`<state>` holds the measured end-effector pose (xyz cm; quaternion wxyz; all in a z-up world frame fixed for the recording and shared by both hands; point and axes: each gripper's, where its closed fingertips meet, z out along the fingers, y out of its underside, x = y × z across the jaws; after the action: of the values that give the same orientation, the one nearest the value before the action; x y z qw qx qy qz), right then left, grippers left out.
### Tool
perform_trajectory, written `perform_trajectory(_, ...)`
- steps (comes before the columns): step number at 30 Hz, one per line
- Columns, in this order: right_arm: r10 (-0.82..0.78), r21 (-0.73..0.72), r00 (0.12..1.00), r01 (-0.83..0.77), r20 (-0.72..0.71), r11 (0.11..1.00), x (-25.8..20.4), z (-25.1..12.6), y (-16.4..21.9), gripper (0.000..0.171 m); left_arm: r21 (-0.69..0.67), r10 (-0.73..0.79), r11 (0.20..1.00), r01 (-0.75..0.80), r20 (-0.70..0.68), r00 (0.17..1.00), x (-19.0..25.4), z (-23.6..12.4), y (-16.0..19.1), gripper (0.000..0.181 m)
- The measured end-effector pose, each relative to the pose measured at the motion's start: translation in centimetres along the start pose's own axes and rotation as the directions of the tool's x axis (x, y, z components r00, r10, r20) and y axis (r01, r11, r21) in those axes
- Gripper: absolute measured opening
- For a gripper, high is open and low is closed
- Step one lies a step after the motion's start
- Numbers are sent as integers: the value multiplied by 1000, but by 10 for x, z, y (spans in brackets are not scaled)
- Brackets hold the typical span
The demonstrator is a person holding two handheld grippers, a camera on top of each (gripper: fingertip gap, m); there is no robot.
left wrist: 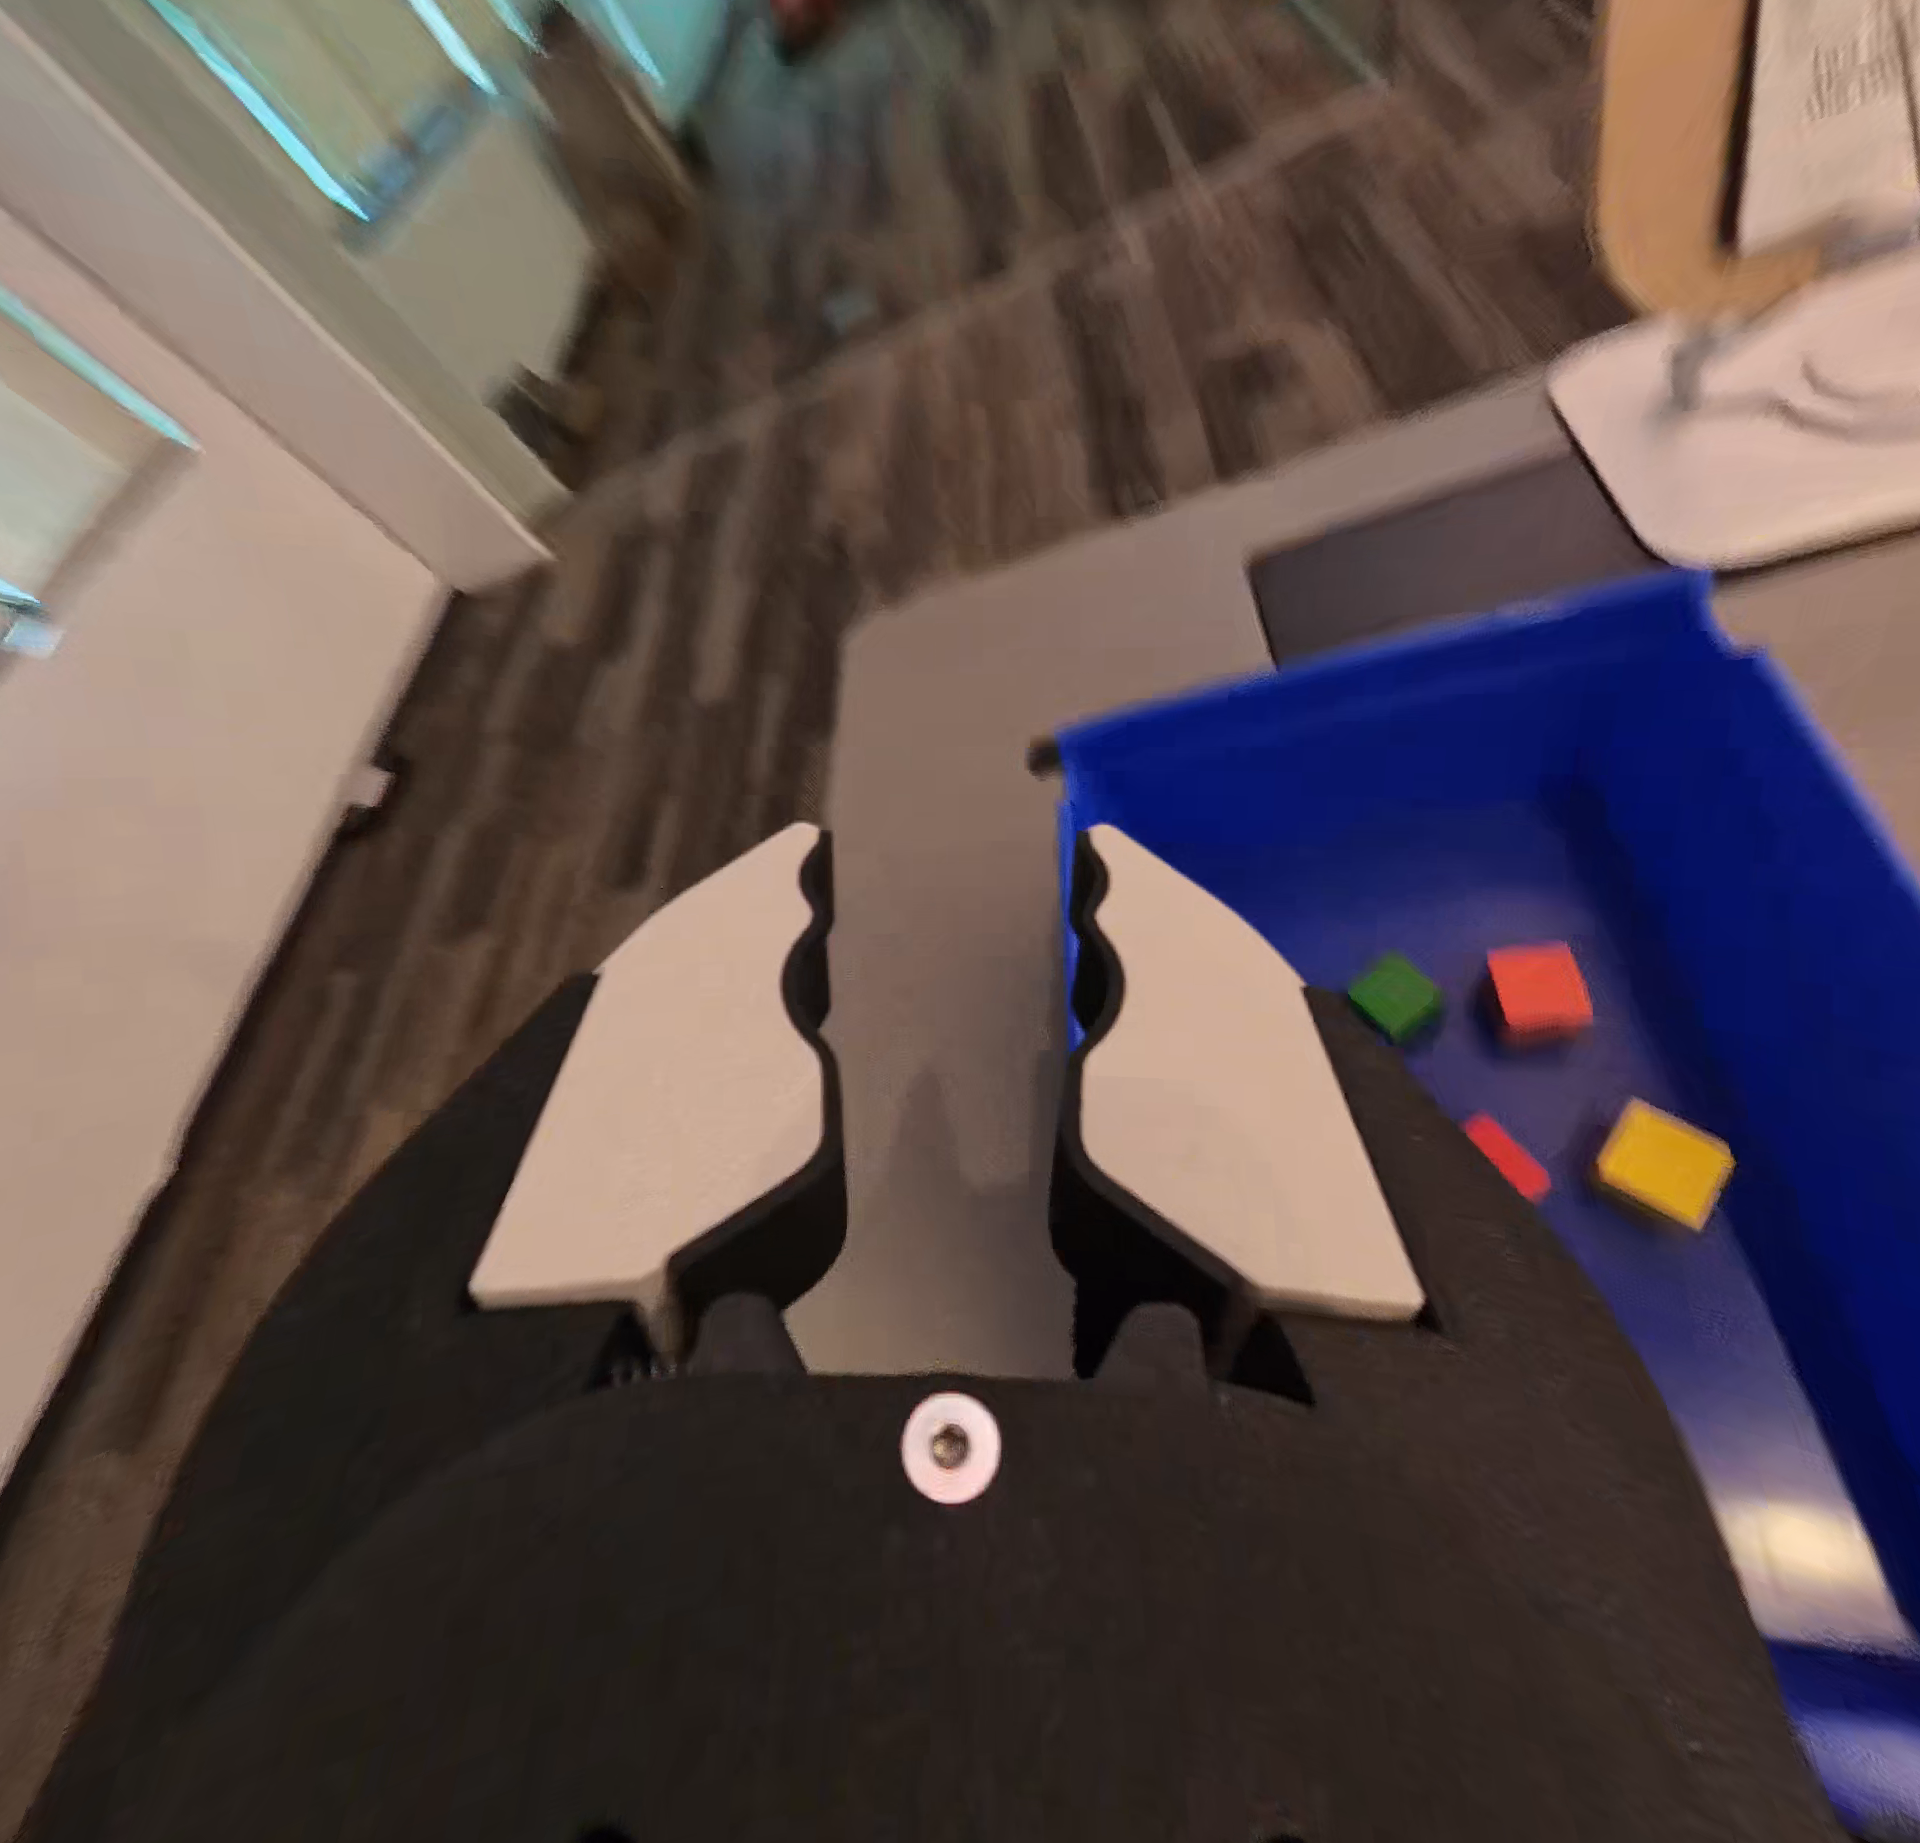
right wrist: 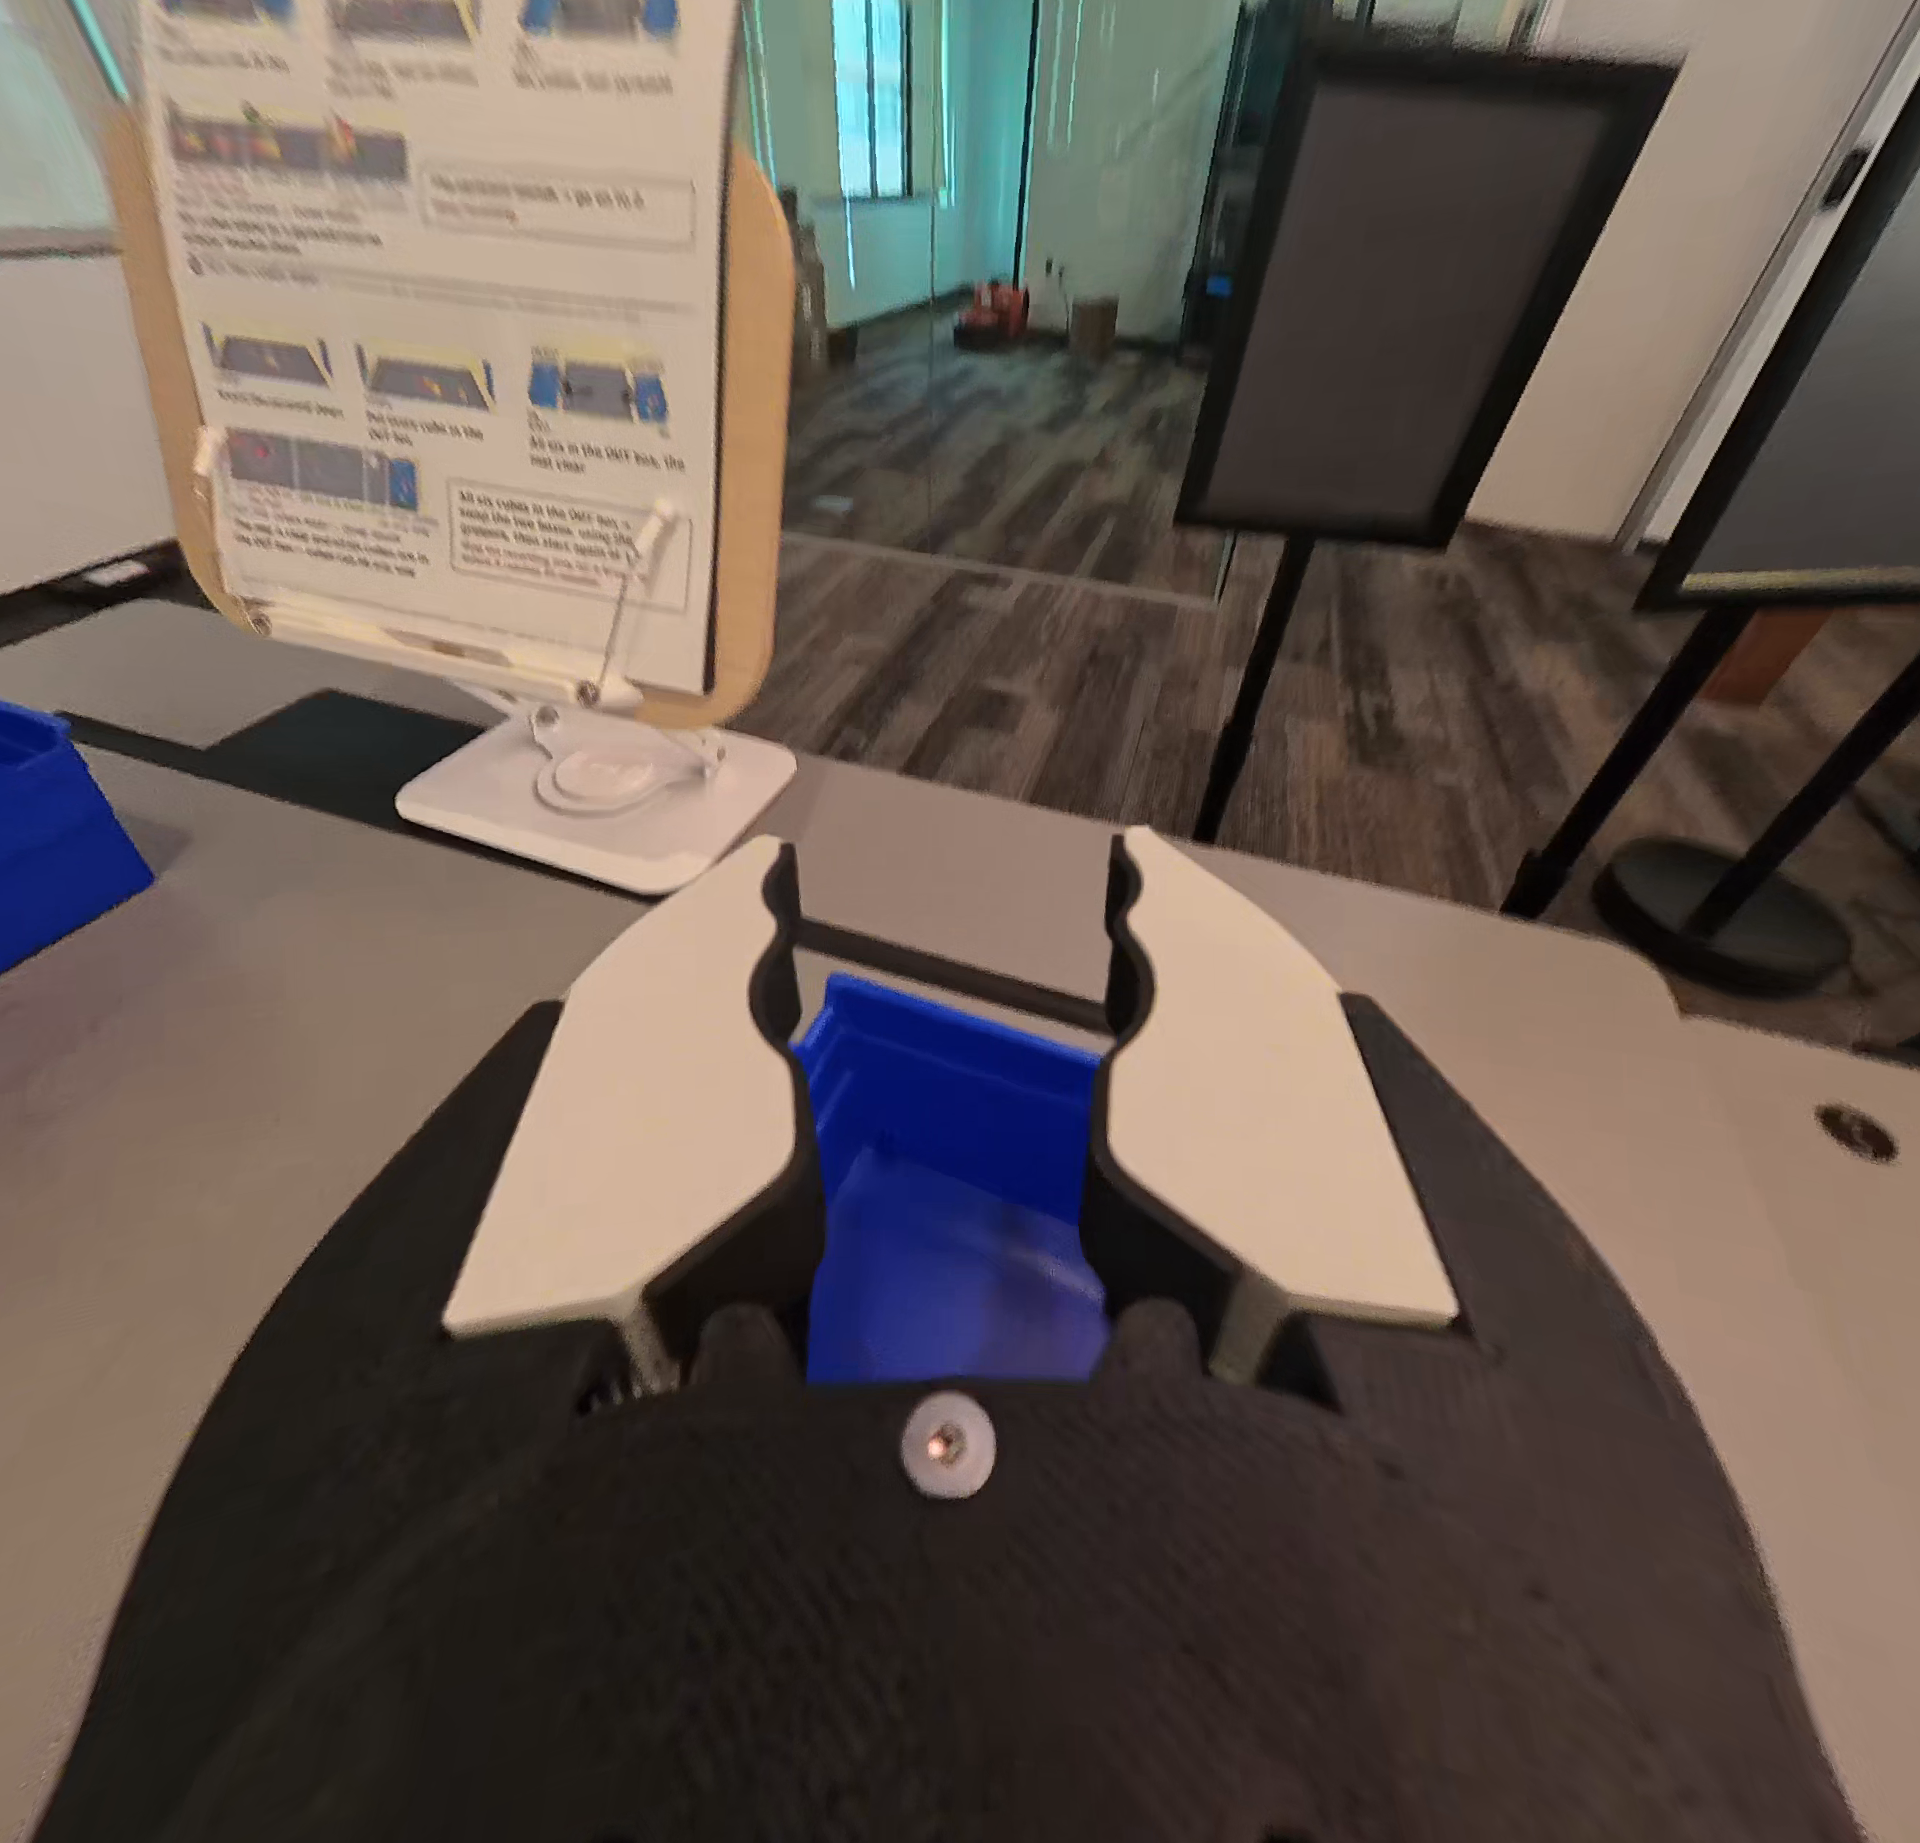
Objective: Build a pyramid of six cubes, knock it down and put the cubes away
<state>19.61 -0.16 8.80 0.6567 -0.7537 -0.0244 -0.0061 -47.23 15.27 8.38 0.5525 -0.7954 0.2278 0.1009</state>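
- Left tongs (left wrist: pixel 948 946) apart, empty, over the desk (left wrist: pixel 935 713) edge beside a blue bin (left wrist: pixel 1351 754).
- Four cubes visible inside: green cube (left wrist: pixel 1395 995), orange cube (left wrist: pixel 1539 985), red cube (left wrist: pixel 1507 1156), yellow cube (left wrist: pixel 1663 1163).
- Right tongs (right wrist: pixel 951 946) apart, empty, above second bin (right wrist: pixel 935 1066).
- Likely start of the build or its end; next move: reach in, grip one cube.

Grey table (right wrist: pixel 312 962) is being occupied by two blue bins (left wrist: pixel 1455 754) (right wrist: pixel 935 1076), a dark mat (left wrist: pixel 1403 588) and a white stand base (right wrist: pixel 613 806).

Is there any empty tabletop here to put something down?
Yes: the grey table is bare between the left blue bin, the white stand base and the right gripper. That bin's floor is dotted with cubes.
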Motion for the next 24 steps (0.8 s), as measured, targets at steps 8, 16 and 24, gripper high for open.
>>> perform_trajectory(8,-151,395,969,219,-196,892,-1,-49,-57,82,417,-109,909,-22,288,952,19,-67,-89,72)
perform_trajectory(16,-135,324,987,156,-87,933,-2,-48,-45,69,457,-113,889,-17,256,960,54,-70,-102,88)
perform_trajectory(24,-170,353,981,192,-93,916,-7,-47,-47,44,443,-3,894,-69,160,987,77,-56,-98,56)
